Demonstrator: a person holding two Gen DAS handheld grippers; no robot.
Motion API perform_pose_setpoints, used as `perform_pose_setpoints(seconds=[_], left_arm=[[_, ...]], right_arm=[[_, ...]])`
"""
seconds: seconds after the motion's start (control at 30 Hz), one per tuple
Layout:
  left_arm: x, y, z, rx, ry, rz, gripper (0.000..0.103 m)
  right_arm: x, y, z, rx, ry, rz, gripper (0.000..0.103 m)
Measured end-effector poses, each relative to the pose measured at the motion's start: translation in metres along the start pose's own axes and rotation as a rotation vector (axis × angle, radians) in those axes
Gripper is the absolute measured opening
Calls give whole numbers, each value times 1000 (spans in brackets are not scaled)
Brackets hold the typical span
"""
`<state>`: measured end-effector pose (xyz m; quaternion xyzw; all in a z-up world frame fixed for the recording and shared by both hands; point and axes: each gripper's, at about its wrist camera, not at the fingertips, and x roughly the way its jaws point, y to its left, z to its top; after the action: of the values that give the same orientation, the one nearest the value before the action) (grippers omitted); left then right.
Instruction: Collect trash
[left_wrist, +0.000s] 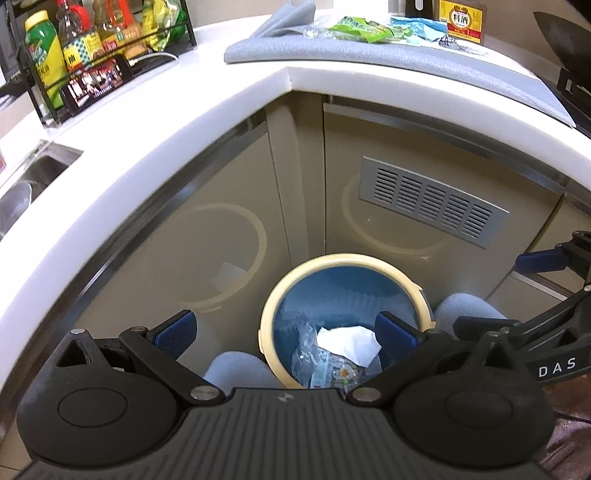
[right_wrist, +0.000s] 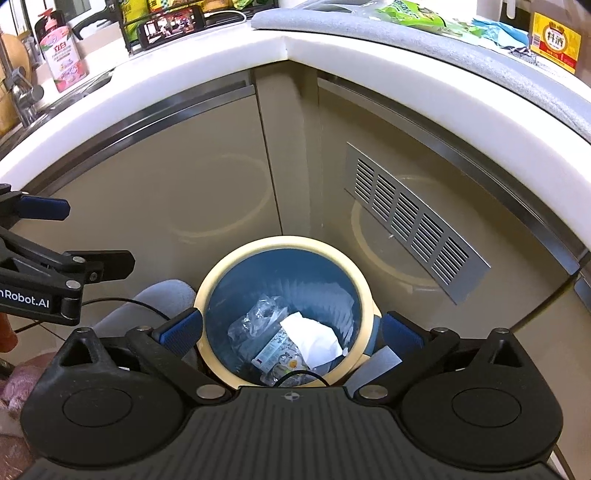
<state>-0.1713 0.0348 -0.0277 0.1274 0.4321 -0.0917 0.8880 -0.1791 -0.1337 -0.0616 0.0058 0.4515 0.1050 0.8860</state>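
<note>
Right gripper (right_wrist: 291, 328) spread wide, blue pads (right_wrist: 183, 330) either side of the bin's rim, nothing between them, nothing held. Left gripper (left_wrist: 286, 328) likewise wide and empty, one pad (left_wrist: 173, 330) out over the cabinet front, the other pad over the bin's inside.

Directly below both: bin (right_wrist: 284, 242), round, cream rim, blue inside, standing on the floor in the inner corner of the cabinets. Inside it, trash: a crumpled white tissue (right_wrist: 312, 341) on top, clear plastic wrap (right_wrist: 258, 317) beside it, a printed wrapper (right_wrist: 275, 354) underneath. Same heap in the left view: tissue (left_wrist: 349, 343) against the clear plastic (left_wrist: 306, 345). A thin black cable (right_wrist: 295, 374) looping across the near rim in the right view.

Grey slippers (left_wrist: 236, 367) flanking the bin, one each side, close against it.

Behind the bin, beige glossy cabinet doors (right_wrist: 166, 192) mirroring the rim as pale rings; a grey vent grille (right_wrist: 413, 221) on the right-hand door.

Above, a white counter (right_wrist: 184, 92) wrapping the corner. On its right leg, a grey mat (left_wrist: 369, 55) with a green packet (left_wrist: 365, 29) and a blue wrapper (left_wrist: 421, 27) lying on it, well apart from the bin; a yellow-labelled box (left_wrist: 463, 20) at the back. On the left leg, a black rack (left_wrist: 37, 74) of bottles with a phone (left_wrist: 96, 83) propped at its front, a pink soap bottle (right_wrist: 61, 55), and a steel sink (left_wrist: 33, 181) at the edge.
</note>
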Motion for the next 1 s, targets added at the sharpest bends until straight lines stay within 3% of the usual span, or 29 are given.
perform_pose_setpoints(seconds=[0.23, 0.4, 0.57, 0.8, 1.0], left_arm=[[-8, 12, 28, -50, -55, -15, 103], [-16, 24, 60, -50, -128, 3, 103], [-20, 30, 90, -35, -167, 37, 103], [-17, 35, 109, -38, -196, 36, 103], [-8, 42, 111, -39, -171, 37, 103]], right_arm=[[-16, -1, 15, -24, -88, -45, 103], [-48, -13, 48, -33, -239, -61, 103], [-67, -48, 98, 58, -386, -65, 103], [-42, -99, 169, 238, -391, -82, 103], [-5, -127, 224, 389, -398, -78, 103]])
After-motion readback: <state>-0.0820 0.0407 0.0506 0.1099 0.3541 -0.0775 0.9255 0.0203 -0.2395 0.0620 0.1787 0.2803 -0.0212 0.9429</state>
